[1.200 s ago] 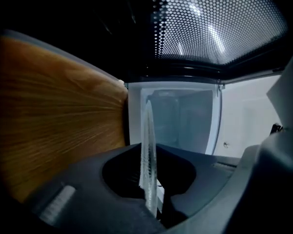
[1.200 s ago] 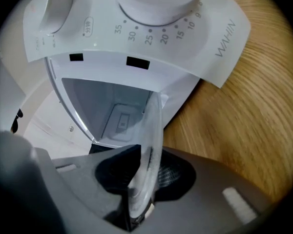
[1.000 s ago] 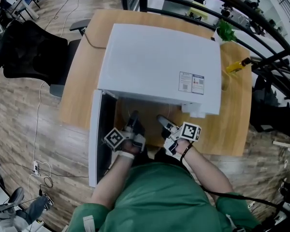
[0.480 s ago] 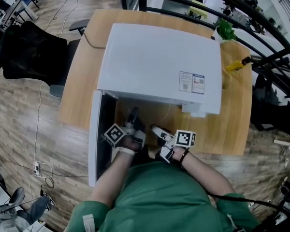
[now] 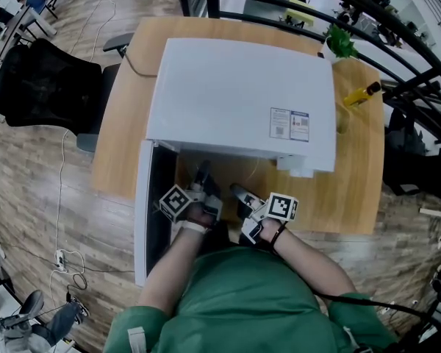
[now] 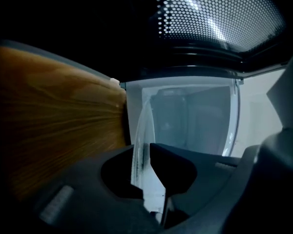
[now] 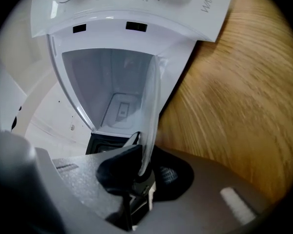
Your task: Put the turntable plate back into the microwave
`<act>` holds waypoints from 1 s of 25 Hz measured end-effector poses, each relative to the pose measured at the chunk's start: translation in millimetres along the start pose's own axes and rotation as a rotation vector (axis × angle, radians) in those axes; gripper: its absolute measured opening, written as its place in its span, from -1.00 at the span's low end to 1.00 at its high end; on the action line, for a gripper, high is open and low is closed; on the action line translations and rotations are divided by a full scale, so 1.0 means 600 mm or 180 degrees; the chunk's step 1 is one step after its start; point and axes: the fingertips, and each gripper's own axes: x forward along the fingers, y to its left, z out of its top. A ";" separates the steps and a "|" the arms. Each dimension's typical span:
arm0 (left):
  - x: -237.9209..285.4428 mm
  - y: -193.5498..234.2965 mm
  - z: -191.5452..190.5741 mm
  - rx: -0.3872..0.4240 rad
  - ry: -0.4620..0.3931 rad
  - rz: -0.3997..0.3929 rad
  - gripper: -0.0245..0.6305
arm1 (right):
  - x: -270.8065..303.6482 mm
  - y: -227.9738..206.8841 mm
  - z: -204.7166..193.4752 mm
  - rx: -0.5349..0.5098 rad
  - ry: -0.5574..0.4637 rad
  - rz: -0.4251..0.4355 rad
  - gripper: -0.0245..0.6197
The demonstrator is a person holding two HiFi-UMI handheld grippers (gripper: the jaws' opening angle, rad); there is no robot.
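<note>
Standing at a wooden table (image 5: pixel 360 190), a person in a green top (image 5: pixel 242 300) faces a white microwave (image 5: pixel 235 101) that takes up most of the tabletop. Its door (image 5: pixel 148 212) is swung open to the left. The cavity (image 7: pixel 112 82) shows pale walls in both gripper views.

The clear glass plate (image 6: pixel 140 130) is outside the oven, held over the table right at the cavity's mouth. It is carried by its near rim between the two tools. Both gripper cameras see it edge-on (image 7: pixel 151 111), with the cavity showing through the glass. Whether its far edge has crossed the sill cannot be told, and from overhead the glass is too clear to pick out.

The left gripper (image 6: pixel 147 152) is clamped on the rim beside the door, though its jaws have just been easing a little wider. The right gripper (image 7: pixel 145 162) has just been closing its jaws, and they now pinch the rim on the side nearer the control panel.

A black chair (image 5: pixel 48 87) stands off to the left. A small green plant (image 5: pixel 340 44) and a yellow bottle (image 5: pixel 364 94) sit at the table's far right corner.
</note>
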 end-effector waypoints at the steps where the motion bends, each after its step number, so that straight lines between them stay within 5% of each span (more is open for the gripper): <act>1: 0.001 0.000 0.000 0.0019 0.0010 0.0007 -0.77 | -0.002 -0.004 0.002 0.0010 -0.0004 -0.0049 -0.73; 4: 0.003 -0.005 -0.005 0.0071 0.0077 -0.0012 -0.76 | -0.002 -0.016 0.005 0.0094 -0.0023 -0.0047 -0.74; 10: -0.010 -0.019 -0.037 0.0216 0.0348 -0.0051 -0.41 | 0.010 -0.007 0.025 0.0050 -0.0086 0.0028 -0.75; 17: -0.047 -0.013 -0.059 0.0263 0.0504 0.0039 -0.40 | 0.016 -0.004 0.052 0.0125 -0.0204 0.0058 -0.75; 25: -0.054 -0.001 -0.073 0.0229 0.0592 0.0214 -0.78 | 0.023 -0.002 0.075 0.0096 -0.0277 0.0042 -0.75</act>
